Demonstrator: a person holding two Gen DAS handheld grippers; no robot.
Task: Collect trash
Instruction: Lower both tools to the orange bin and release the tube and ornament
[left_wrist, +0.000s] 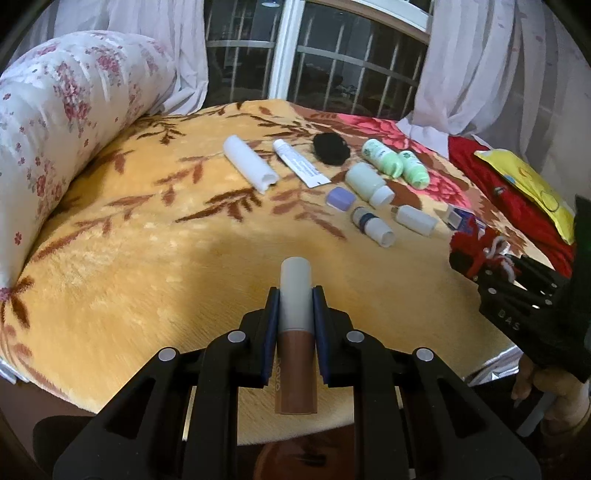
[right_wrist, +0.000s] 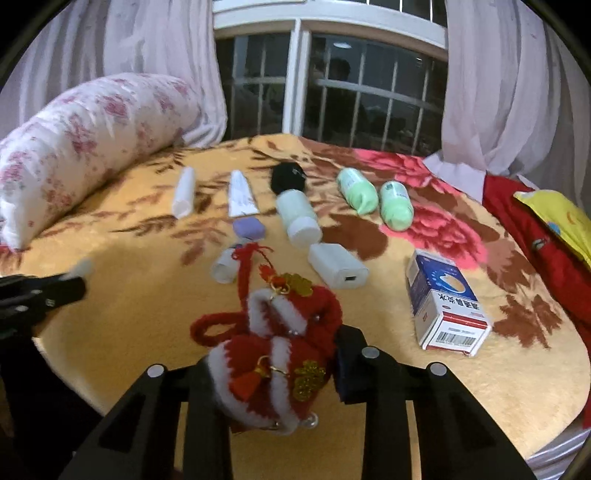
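My left gripper (left_wrist: 294, 295) is shut on a brown tube with a grey cap (left_wrist: 295, 306), held above the near edge of the bed. My right gripper (right_wrist: 273, 354) is shut on a red and white knitted ornament (right_wrist: 280, 354) with gold charms; it also shows at the right of the left wrist view (left_wrist: 487, 251). Several small items lie on the blanket: a white tube (left_wrist: 249, 162), a printed tube (left_wrist: 299, 162), two green bottles (right_wrist: 373, 195), a white bottle (right_wrist: 297, 216), a purple cap (right_wrist: 249, 227), a white charger (right_wrist: 338, 269) and a blue and white carton (right_wrist: 445, 299).
A floral pillow (right_wrist: 85, 147) lies along the left of the orange blanket (left_wrist: 147, 258). A black pouf (right_wrist: 288, 177) sits at the back. Red cloth (right_wrist: 524, 229) and a yellow bag (right_wrist: 561, 218) lie at the right. Curtains and a barred window stand behind.
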